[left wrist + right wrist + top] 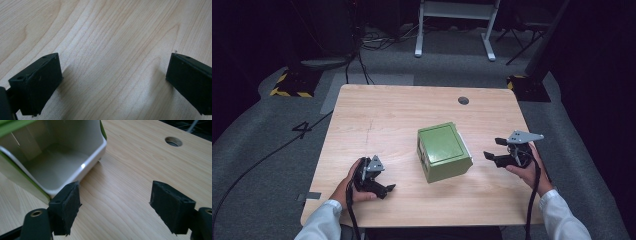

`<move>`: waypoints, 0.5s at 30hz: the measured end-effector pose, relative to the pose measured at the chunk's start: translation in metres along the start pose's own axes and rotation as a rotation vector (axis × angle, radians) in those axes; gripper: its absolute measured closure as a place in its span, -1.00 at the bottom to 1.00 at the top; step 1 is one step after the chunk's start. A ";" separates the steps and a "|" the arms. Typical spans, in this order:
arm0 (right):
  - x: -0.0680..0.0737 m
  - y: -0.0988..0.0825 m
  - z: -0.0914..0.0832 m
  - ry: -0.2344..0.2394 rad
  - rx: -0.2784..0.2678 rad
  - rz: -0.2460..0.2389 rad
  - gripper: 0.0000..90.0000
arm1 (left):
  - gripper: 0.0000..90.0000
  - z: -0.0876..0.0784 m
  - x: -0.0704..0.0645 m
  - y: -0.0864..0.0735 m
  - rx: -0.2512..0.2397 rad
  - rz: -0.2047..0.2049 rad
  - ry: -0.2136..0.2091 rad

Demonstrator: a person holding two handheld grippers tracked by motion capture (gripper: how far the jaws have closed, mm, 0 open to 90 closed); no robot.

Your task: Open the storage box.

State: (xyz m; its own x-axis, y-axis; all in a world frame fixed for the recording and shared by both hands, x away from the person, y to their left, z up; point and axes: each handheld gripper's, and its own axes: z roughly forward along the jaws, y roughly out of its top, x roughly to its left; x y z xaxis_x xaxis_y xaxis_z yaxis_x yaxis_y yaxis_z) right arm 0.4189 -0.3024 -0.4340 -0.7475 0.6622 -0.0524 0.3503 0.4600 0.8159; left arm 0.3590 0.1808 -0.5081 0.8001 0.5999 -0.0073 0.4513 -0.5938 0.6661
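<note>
while the green box [443, 151] lies on its side near the middle of the wooden table [382, 120], both grippers sit apart from it with nothing between their jaws. in the high view the box shows a flat green face upward, and its white-lined opening is turned toward the right gripper [498, 150]. the right gripper view looks into that opening [57, 157], a pale, smooth hollow with a rounded white rim, and nothing shows inside it as far as the angle allows. the right gripper [115, 207] is held just beside the box on its right, above the table, jaws spread wide and pointing toward the box; one jaw appears close to the rim but does not seem to touch it, though the near edge is slightly blurred. a round cable hole [173, 141] in the tabletop lies beyond, toward the far edge. the left gripper [384, 189] rests low at the near left of the table, well apart from the box, held in the person's left hand [352, 187]. its own view shows the left gripper [113, 75] with jaws wide over bare wood grain.
</note>
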 end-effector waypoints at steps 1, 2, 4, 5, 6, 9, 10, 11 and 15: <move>0.000 0.000 0.000 0.000 0.000 0.000 -0.46 | -0.99 0.000 0.000 0.000 0.000 0.000 0.000; 0.000 0.004 0.007 0.014 -0.011 0.005 -0.45 | -0.99 0.000 0.000 0.000 0.000 0.000 0.000; 0.000 0.006 0.011 0.018 -0.009 0.002 -0.45 | -0.99 0.000 0.000 0.000 0.000 -0.001 0.000; 0.001 0.011 0.016 0.012 -0.005 -0.009 -0.44 | -0.99 0.000 0.000 0.000 -0.001 -0.001 0.000; 0.002 0.012 0.018 0.011 -0.012 -0.016 -0.43 | -0.99 0.000 0.000 0.000 -0.001 -0.001 -0.001; 0.005 0.017 0.024 0.025 -0.009 -0.015 -0.43 | -0.99 -0.001 0.000 -0.001 0.000 -0.001 0.000; 0.005 0.017 0.024 0.025 -0.009 -0.015 -0.43 | -0.99 -0.001 0.000 -0.001 0.000 -0.001 0.000; 0.006 0.018 0.026 0.026 -0.009 -0.021 -0.43 | -0.99 -0.001 0.000 -0.001 0.001 0.002 -0.001; 0.012 0.023 0.032 0.040 -0.005 -0.034 -0.43 | -0.99 -0.001 0.000 -0.001 0.000 -0.002 0.003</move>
State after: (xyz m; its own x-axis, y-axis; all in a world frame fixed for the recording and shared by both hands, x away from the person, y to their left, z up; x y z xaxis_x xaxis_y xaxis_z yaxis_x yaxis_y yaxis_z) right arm 0.4360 -0.2649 -0.4345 -0.7808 0.6221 -0.0572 0.3214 0.4786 0.8171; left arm 0.3575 0.1821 -0.5081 0.7977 0.6030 -0.0065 0.4531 -0.5922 0.6664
